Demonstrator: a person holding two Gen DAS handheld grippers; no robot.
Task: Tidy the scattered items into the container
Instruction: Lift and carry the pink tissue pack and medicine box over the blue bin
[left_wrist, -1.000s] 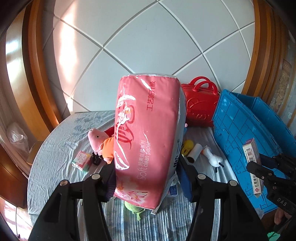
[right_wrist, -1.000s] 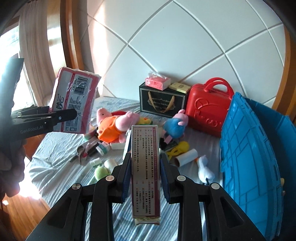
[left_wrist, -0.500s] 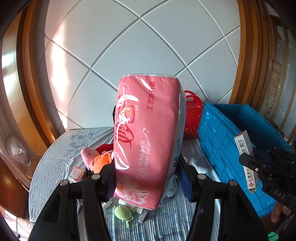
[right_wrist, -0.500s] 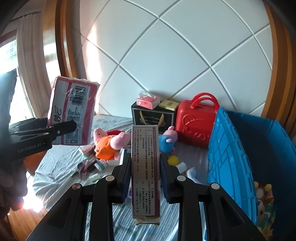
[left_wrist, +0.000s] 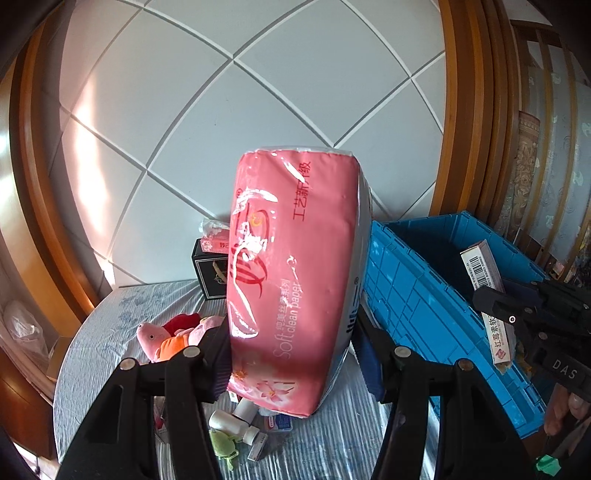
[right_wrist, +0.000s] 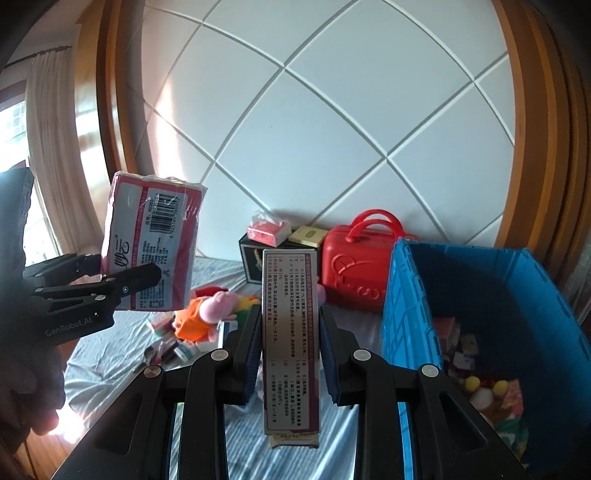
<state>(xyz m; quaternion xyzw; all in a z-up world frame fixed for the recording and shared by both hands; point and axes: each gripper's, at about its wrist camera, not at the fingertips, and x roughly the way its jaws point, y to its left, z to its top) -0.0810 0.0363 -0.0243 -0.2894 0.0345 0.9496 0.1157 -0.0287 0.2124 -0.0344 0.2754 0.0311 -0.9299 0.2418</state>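
Observation:
My left gripper (left_wrist: 291, 354) is shut on a pink tissue pack (left_wrist: 291, 280) and holds it upright high above the bed; the pack also shows in the right wrist view (right_wrist: 151, 243). My right gripper (right_wrist: 290, 347) is shut on a tall narrow medicine box (right_wrist: 290, 332); in the left wrist view that box (left_wrist: 487, 295) hangs at the near edge of the blue crate (left_wrist: 424, 295). The blue crate (right_wrist: 410, 302) stands at the right and holds several small items.
On the striped bed sheet (right_wrist: 110, 354) lie pig plush toys (right_wrist: 210, 310), small bottles (left_wrist: 236, 421) and a green toy (left_wrist: 223, 445). A red case (right_wrist: 354, 269) and a black box (right_wrist: 255, 258) with small packs on top stand against the quilted headboard.
Both grippers have risen and tilted up with their loads. The blue crate's inside has come into view at the right, and the bed items have dropped lower in both views.

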